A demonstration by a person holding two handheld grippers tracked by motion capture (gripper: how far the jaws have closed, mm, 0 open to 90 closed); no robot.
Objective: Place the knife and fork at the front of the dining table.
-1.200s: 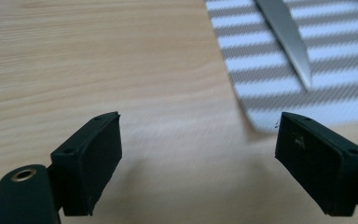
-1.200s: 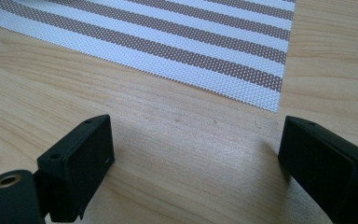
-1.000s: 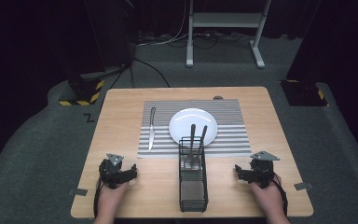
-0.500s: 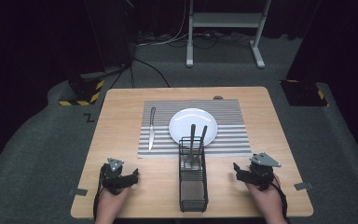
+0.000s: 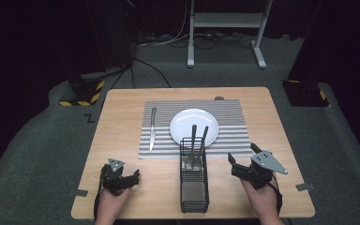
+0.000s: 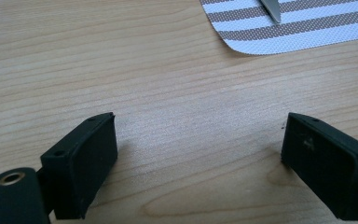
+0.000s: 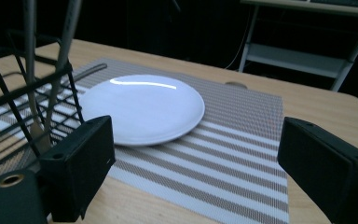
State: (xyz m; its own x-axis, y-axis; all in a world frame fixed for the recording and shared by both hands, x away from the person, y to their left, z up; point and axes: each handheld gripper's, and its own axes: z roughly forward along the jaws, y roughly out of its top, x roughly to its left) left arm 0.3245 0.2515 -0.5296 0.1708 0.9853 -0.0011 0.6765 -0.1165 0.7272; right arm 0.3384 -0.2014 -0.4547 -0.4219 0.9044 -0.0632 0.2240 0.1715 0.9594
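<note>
Table-setting scene at the outset of the reach. Compared with the frames half a second and one second earlier, the right gripper (image 5: pixel 240 168) had lifted slightly off the light wooden table (image 5: pixel 122 122) and tipped its jaws toward the black wire cutlery caddy (image 5: pixel 194 187), while the left gripper (image 5: pixel 130 179) had drawn back a little toward the near edge; the objects on the table had not shifted. Both grippers stood with jaws wide apart and nothing between them, as the left and right gripper views confirmed. The two grey-handled metal utensils (image 5: pixel 197 140) stood upright in the far end of the caddy, just to the left of the right gripper and slightly ahead of it. The round white plate (image 7: pixel 142 108) lay ahead of the right gripper on the brown-and-white striped woven placemat (image 7: pixel 242 154). The silver table knife (image 5: pixel 152 129) rested on the placemat's edge, ahead and to the right of the left gripper, its tip (image 6: pixel 271 9) visible in the left gripper view. The shift suggested that the right gripper was starting toward the utensils, none of which had yet been taken out.
</note>
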